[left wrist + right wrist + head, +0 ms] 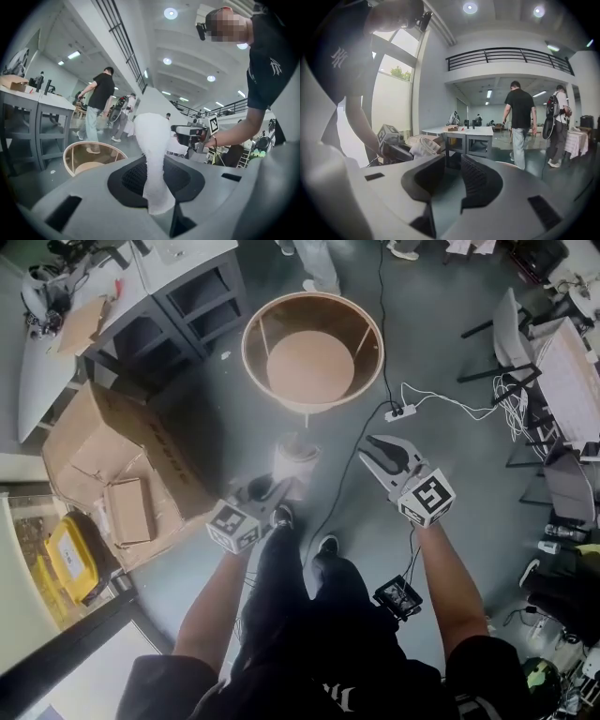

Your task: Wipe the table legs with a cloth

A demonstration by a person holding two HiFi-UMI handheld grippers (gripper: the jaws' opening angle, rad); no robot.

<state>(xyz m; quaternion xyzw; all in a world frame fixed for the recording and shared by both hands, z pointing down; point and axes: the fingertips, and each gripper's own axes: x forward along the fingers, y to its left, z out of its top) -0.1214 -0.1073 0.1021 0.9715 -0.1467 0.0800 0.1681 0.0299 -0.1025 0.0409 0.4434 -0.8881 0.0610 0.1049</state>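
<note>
A round wooden table (255,324) with thin legs (362,341) and a lower shelf stands on the grey floor ahead of me. My left gripper (269,491) is shut on a white cloth (296,457), which sticks up between its jaws in the left gripper view (152,150). That gripper (157,174) hangs short of the table (75,157), near its closest rim. My right gripper (377,451) is beside it to the right, open, with nothing between its fingers (476,180). The right gripper view (452,177) also shows the left gripper (396,151) and its cloth (423,144).
Open cardboard boxes (103,456) and a yellow case (70,554) lie at the left. A grey desk (187,292) stands beyond them. A power strip with a white cable (395,412) lies right of the table. Chairs (525,343) crowd the right. People (101,101) walk in the background.
</note>
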